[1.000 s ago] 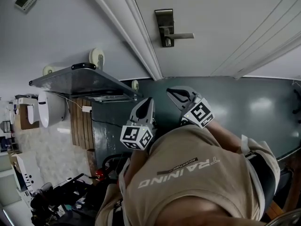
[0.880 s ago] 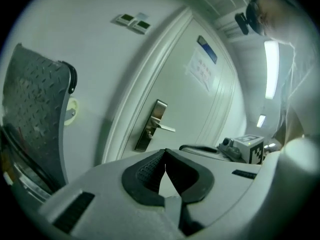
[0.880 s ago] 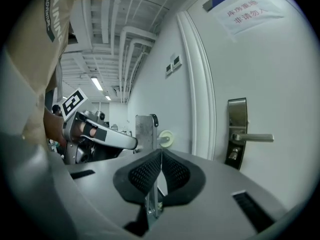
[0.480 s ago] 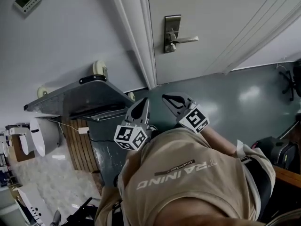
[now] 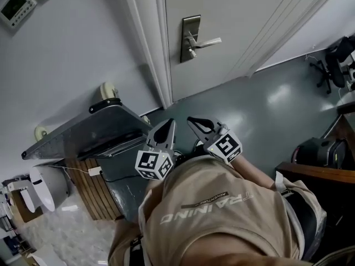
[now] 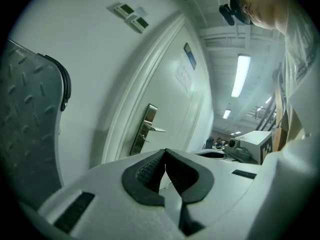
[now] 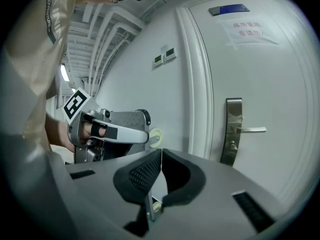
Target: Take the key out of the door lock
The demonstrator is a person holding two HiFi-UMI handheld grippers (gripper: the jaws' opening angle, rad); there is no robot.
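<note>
Nearest, a tan shirt (image 5: 222, 215) fills the bottom of the head view. Both grippers are held out just beyond it, side by side and close together, tips toward the door.

Left gripper (image 5: 170, 124): jaws clenched, dark pads meeting at the tip, nothing between them. Marker cube (image 5: 152, 164) at its rear.

Right gripper (image 5: 192, 121): jaws likewise pressed together, empty. Its own cube (image 5: 224, 147) sits against the shirt.

Below them, dark grey-green floor (image 5: 260, 110), glossy with light patches.

Left of the grippers, a grey checker-plate cart (image 5: 94, 127) stands against the wall, black handle up, with a cream wheel (image 5: 108, 90) showing above it.

Farther on, the white door frame (image 5: 158, 49), then the pale door (image 5: 255, 15), shut. On it, a steel lock plate (image 5: 191, 37) near the frame edge, with the lever (image 5: 206, 41) pointing away from the frame.

The key (image 7: 232, 145) is a small stub in the plate just below the lever. It is too small for detail, and it is well apart from both grippers.

Higher on the door, a paper notice (image 7: 248, 30). On the wall beyond the frame, two small control panels (image 7: 165, 57).
</note>
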